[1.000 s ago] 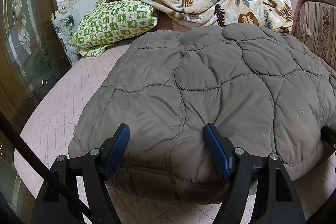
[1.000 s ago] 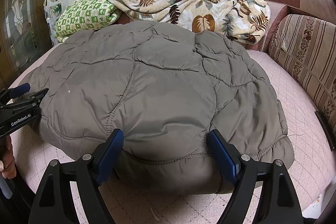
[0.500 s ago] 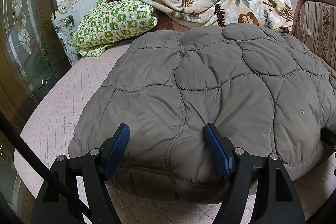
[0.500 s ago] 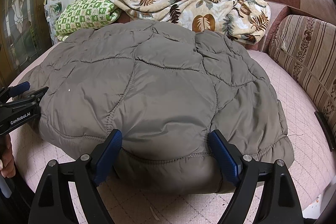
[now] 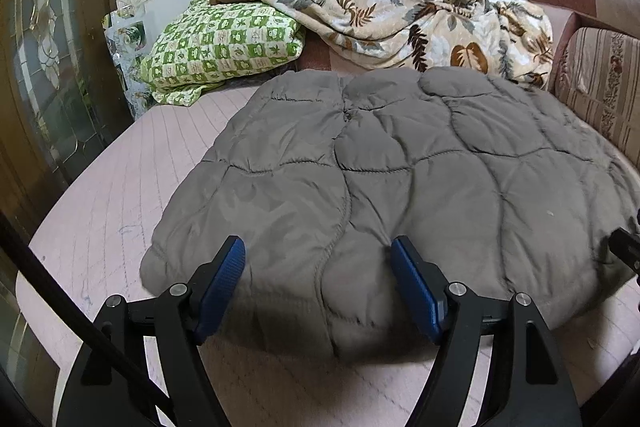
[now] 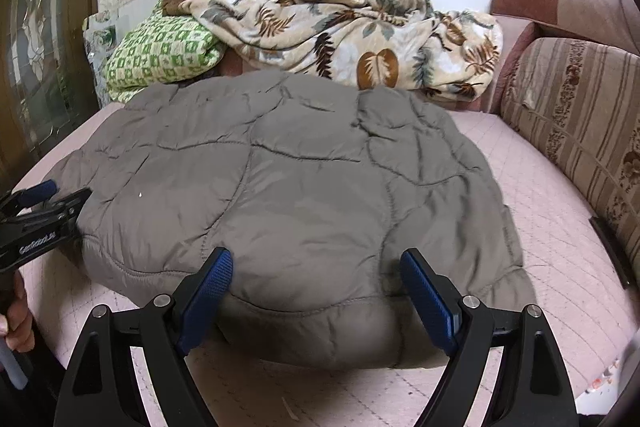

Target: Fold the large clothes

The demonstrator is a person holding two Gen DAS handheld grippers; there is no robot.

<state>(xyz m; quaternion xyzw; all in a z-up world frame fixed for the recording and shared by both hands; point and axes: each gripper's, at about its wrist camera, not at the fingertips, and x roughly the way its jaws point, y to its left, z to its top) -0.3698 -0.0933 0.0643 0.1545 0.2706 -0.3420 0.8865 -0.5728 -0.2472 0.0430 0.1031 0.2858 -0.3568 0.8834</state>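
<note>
Hovering wide open at the near hem: left gripper [image 5: 318, 283] and right gripper [image 6: 316, 287]. Jacket [image 5: 400, 187] is lying on the bed [image 5: 100, 207]. Next: pinching hem, folding it away.

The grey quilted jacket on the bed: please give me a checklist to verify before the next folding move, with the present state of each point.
1. Left gripper open: ok, its blue pads stand wide apart at the near hem.
2. Right gripper open: ok, also wide apart at the hem.
3. Grey quilted jacket gripped: not ok, neither gripper is closed on fabric.
4. Jacket lies flat on the pink mattress: ok, spread out, puffy.
5. Room beyond the far edge: not ok, the leaf-print blanket and green checked pillow lie close behind.
6. Sleeves tucked under: cannot tell.
</note>
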